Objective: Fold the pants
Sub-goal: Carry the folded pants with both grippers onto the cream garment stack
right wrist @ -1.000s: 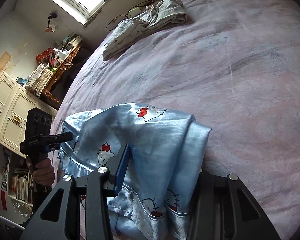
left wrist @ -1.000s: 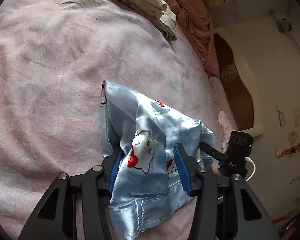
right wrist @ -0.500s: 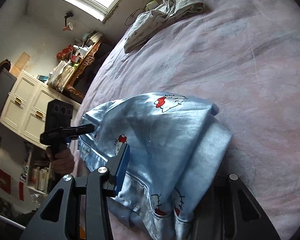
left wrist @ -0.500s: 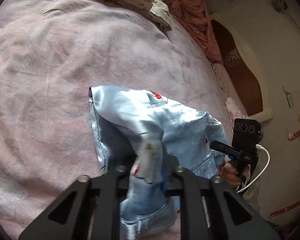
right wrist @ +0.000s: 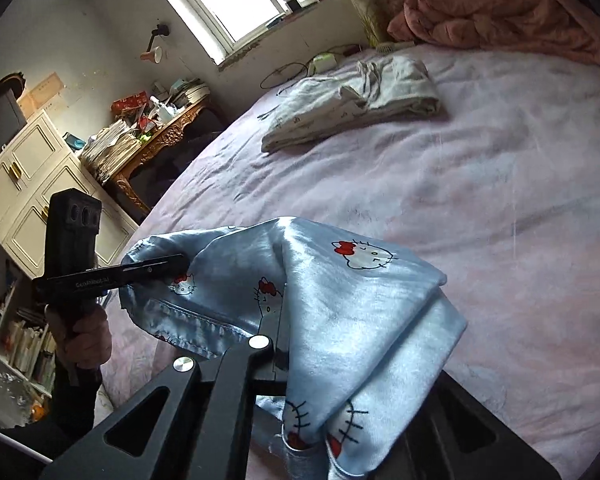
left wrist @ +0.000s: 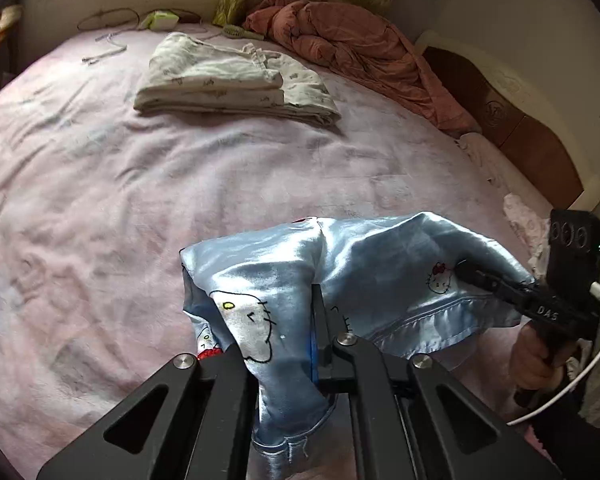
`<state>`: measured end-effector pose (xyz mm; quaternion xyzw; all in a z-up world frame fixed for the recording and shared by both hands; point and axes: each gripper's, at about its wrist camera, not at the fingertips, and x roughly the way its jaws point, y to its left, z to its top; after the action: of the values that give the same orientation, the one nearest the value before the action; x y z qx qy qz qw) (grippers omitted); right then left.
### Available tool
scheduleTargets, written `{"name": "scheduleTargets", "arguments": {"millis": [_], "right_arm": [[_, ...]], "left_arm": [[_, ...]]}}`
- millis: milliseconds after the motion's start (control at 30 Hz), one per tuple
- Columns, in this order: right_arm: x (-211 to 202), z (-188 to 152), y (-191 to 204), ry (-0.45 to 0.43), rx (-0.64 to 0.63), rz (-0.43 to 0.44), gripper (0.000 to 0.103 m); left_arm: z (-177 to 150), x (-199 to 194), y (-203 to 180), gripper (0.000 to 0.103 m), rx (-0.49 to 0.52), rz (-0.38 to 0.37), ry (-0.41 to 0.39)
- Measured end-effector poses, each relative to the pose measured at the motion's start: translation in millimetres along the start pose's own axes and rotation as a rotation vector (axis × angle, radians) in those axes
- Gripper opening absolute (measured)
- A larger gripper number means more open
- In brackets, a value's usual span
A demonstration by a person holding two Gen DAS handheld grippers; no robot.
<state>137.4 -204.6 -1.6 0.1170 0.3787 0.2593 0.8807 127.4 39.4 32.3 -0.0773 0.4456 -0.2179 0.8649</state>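
Observation:
The light blue satin pants (left wrist: 364,276) with cat-face prints hang between both grippers, lifted above the pink bed sheet (left wrist: 100,208). My left gripper (left wrist: 288,332) is shut on one end of the waistband; cloth drapes over its fingers. In the right wrist view the pants (right wrist: 340,292) drape over my right gripper (right wrist: 300,340), which is shut on the cloth; its right finger is hidden under fabric. The other gripper shows in each view, the right one (left wrist: 500,288) and the left one (right wrist: 148,270), each pinching the pants' far end.
A folded cream garment (left wrist: 228,80) lies at the far side of the bed. A rust-pink quilt (left wrist: 360,48) is bunched by the headboard (left wrist: 520,136). A cluttered desk (right wrist: 148,132) and white cabinets (right wrist: 32,184) stand off the bed's left side.
Both grippers closed on the pants and lifted them off the sheet. The views tilted up, so the far side of the bed and the folded garment now show.

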Motion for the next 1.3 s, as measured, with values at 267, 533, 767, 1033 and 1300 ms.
{"name": "scheduleTargets", "arguments": {"millis": [267, 533, 767, 1033, 1300], "right_arm": [[-3, 37, 25, -0.056, -0.05, -0.063, 0.004], [6, 111, 34, -0.133, -0.053, -0.087, 0.004], [39, 204, 37, -0.228, -0.079, -0.104, 0.004], [111, 303, 1, -0.287, -0.062, -0.185, 0.004], [200, 348, -50, -0.27, 0.027, -0.217, 0.004]], "left_arm": [[35, -21, -7, 0.003, 0.017, 0.075, -0.089], [107, -23, 2, 0.003, 0.004, 0.137, -0.189], [187, -5, 27, 0.003, -0.003, 0.202, -0.289], [280, 54, 64, 0.003, 0.063, 0.257, -0.348], [315, 124, 111, 0.004, 0.028, 0.275, -0.338]]}}
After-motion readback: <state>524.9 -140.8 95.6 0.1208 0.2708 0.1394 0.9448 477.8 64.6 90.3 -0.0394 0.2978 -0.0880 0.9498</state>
